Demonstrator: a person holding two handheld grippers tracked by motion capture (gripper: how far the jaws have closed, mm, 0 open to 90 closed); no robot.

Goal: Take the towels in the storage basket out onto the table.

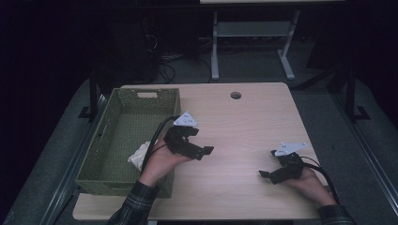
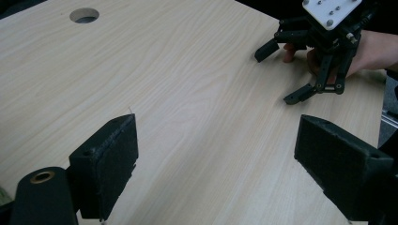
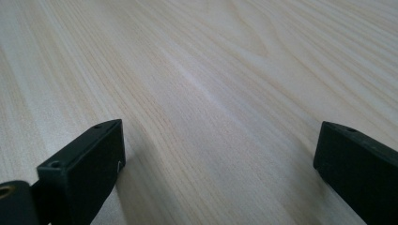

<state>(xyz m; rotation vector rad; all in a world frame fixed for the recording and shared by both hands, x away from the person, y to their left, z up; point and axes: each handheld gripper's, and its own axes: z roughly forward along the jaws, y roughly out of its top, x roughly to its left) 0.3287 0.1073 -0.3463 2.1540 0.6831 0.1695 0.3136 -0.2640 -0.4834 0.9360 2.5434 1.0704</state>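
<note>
- Wood grain runs bare under both of your tools: the table (image 1: pixel 244 136) has nothing lying on it between them, so neither has anything to close on.
- Your left gripper (image 1: pixel 197 145) hangs just past the basket's right wall with its jaws spread wide and nothing between them; I judge it has room there to swing either way.
- Your right gripper (image 1: pixel 271 165) sits low near the table's right front corner, jaws likewise spread and empty, close above the wood.
- White crumpled cloth (image 1: pixel 140 156) lies inside the green woven basket (image 1: pixel 123 140), against its right wall toward the front, just beside your left wrist.
- Judging by that, the cloth is the piece nearest your left gripper, well apart from the right one.
</note>
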